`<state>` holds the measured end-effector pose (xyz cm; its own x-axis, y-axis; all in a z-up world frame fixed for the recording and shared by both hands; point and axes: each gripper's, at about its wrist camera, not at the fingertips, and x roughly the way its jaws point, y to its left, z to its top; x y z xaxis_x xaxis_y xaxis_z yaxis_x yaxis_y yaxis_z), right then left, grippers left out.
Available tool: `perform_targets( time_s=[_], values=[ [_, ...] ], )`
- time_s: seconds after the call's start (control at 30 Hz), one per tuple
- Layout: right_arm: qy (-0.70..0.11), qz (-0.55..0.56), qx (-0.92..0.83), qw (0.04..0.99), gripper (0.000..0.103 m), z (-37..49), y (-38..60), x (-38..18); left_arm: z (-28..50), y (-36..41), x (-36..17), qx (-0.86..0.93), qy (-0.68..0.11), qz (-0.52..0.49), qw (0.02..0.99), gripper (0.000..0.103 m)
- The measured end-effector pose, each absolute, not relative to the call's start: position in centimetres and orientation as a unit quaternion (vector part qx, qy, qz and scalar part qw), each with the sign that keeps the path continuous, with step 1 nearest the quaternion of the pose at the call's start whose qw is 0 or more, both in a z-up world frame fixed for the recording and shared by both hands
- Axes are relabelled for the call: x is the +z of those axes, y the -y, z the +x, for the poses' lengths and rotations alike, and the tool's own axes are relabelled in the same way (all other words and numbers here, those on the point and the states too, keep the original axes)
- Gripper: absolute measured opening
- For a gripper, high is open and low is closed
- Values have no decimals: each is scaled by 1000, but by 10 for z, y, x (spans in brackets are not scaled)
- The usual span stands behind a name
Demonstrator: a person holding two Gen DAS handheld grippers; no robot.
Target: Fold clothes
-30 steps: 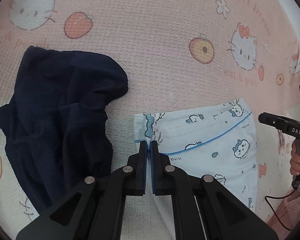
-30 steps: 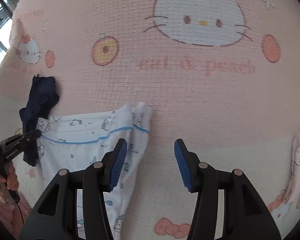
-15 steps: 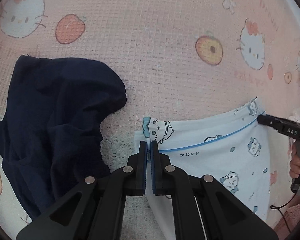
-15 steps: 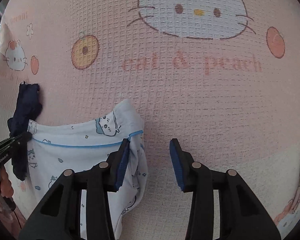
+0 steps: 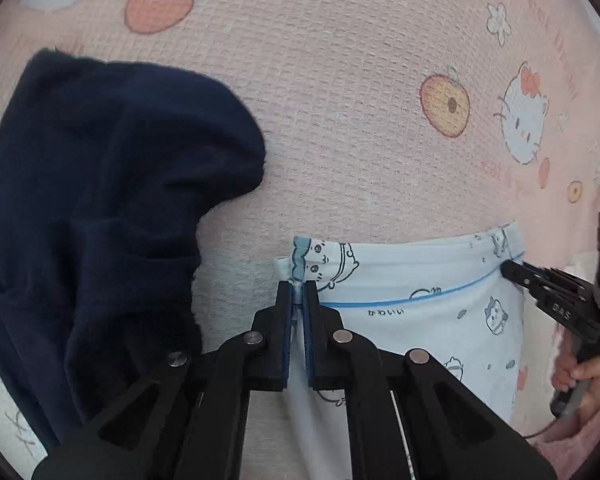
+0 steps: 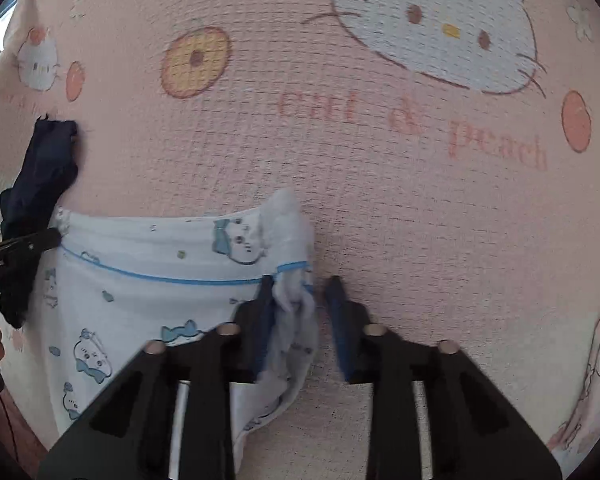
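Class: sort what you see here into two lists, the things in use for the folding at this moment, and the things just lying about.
In use:
light blue printed garment
left gripper, shut on its corner
right gripper, open at the other corner

Lying about:
dark navy garment
pink cartoon blanket underneath

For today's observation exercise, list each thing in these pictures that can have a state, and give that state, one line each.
Left hand-held gripper: shut on the light blue garment's waistband corner.
Right hand-held gripper: open, the other waistband corner between its fingers, not yet clamped.
Light blue garment: spread on the blanket, waistband stretched between both grippers.
Navy garment: crumpled, unfolded, lying beside the blue one.
Pink blanket: laid flat beneath everything.
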<state>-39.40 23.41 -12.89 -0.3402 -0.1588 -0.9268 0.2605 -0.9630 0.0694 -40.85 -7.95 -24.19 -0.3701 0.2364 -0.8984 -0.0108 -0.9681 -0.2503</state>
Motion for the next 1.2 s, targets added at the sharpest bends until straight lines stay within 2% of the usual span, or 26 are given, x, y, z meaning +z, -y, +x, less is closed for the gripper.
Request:
perform_targets(
  time_s=[0.17, 0.23, 0.27, 0.33, 0.43, 0.47, 0.5, 0.53, 0.57, 0.6, 0.63, 0.73, 0.9, 0.97, 1.2],
  values=[
    [-56, 535, -837, 102, 7, -384, -248, -107, -423, 54, -224, 836, 78, -534, 102, 7],
    [-48, 561, -821, 97, 12, -391, -256, -122, -436, 48, -238, 819, 71, -561, 100, 9],
    [-45, 569, -815, 97, 16, -392, -258, -124, -438, 44, -241, 814, 57, -570, 94, 16],
    [-40, 584, -805, 98, 18, -395, -262, -129, -443, 36, -243, 804, 30, -588, 80, 19],
    [-21, 580, -809, 94, 18, -388, -269, -113, -422, 44, -211, 808, 77, -580, 67, 19],
    [-12, 569, -817, 91, 19, -377, -273, -101, -406, 49, -202, 810, 105, -573, 70, 25],
    [-4, 559, -825, 88, 28, -366, -276, -89, -389, 52, -198, 803, 127, -578, 72, 40],
    [4, 557, -827, 75, 37, -349, -283, -83, -369, 52, -200, 790, 137, -593, 73, 46],
    [13, 557, -828, 61, 50, -333, -289, -78, -348, 49, -205, 775, 139, -613, 73, 48],
    [11, 579, -813, 51, 52, -315, -286, -84, -326, 46, -211, 760, 144, -630, 71, 48],
    [9, 601, -798, 43, 52, -298, -282, -90, -304, 45, -218, 748, 157, -642, 66, 48],
    [38, 635, -764, 107, 51, -220, -277, -109, -259, 44, -233, 722, 199, -659, 63, 48],
    [189, 649, -715, 176, 51, -126, -271, -133, -225, 45, -244, 705, 271, -650, 86, 48],
    [212, 658, -704, 164, 52, -113, -262, -141, -212, 46, -248, 697, 299, -645, 95, 48],
    [219, 647, -712, 162, 52, -119, -257, -149, -168, 45, -262, 665, 389, -625, 126, 48]
  ],
)
